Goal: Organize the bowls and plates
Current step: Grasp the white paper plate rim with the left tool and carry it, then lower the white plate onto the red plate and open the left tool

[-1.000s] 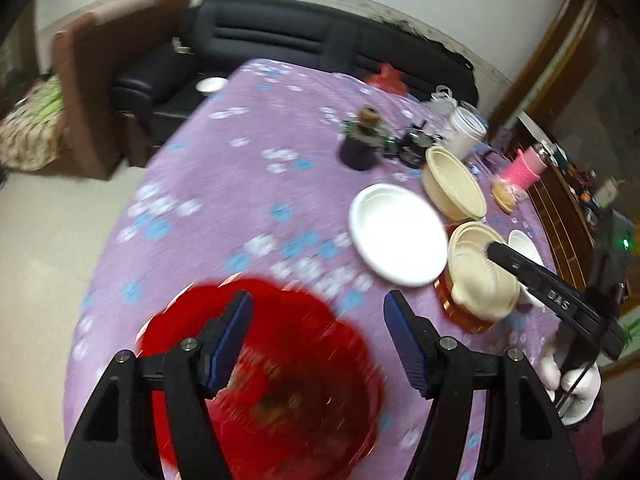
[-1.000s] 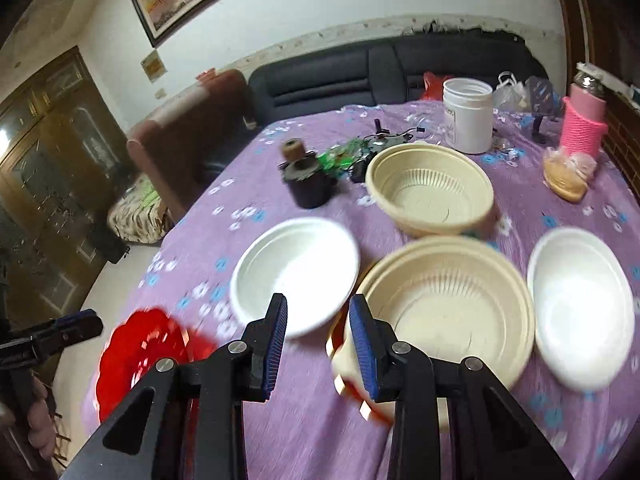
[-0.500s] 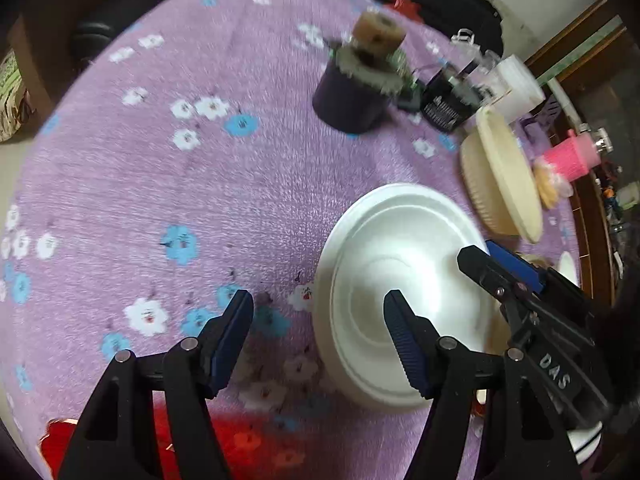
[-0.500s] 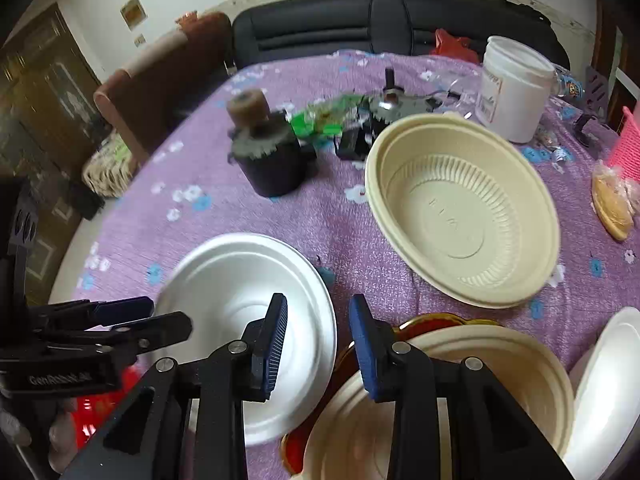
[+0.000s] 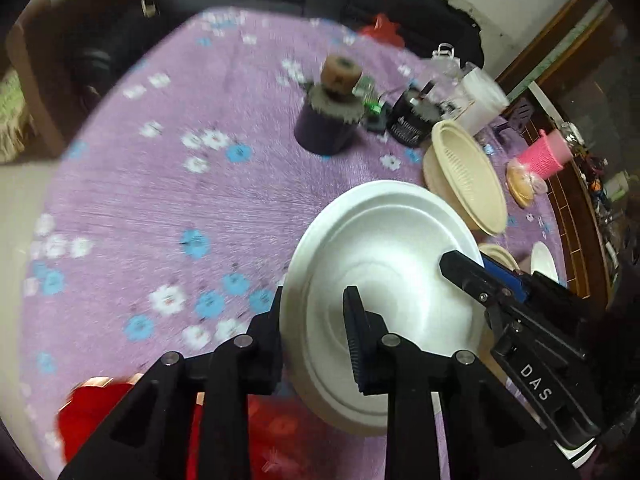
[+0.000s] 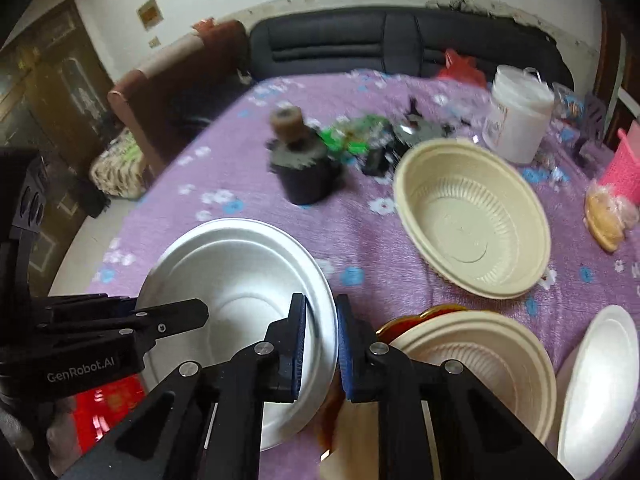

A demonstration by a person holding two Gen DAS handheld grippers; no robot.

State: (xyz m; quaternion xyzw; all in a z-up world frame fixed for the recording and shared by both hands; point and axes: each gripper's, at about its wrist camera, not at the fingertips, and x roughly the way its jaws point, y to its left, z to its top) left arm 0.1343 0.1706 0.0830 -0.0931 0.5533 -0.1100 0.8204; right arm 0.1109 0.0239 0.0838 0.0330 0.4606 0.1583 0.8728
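Note:
A white plate point(image 5: 384, 272) is tilted up off the purple cloth. My left gripper point(image 5: 316, 320) is shut on its near rim. My right gripper point(image 6: 320, 344) is shut on the opposite rim of the same plate point(image 6: 240, 280); its fingers point(image 5: 480, 276) show in the left wrist view. A red plate point(image 5: 92, 412) lies below the left gripper and also shows in the right wrist view point(image 6: 108, 400). A cream bowl point(image 6: 472, 220) sits beyond. Another cream bowl point(image 6: 472, 364) rests on a gold-rimmed plate point(image 6: 416, 316). A second white plate point(image 6: 600, 380) lies far right.
A dark cup with a brown roll on top point(image 6: 300, 164), a white tub point(image 6: 516, 112), a pink basket point(image 6: 624, 168), a bagged bun point(image 6: 608, 216) and small clutter point(image 6: 384, 136) stand on the table's far side. A black sofa point(image 6: 380, 44) is behind.
Both grippers closed onto opposite rims of the white plate, and it has tilted up off the cloth. The left gripper moved from over the red plate to the white one.

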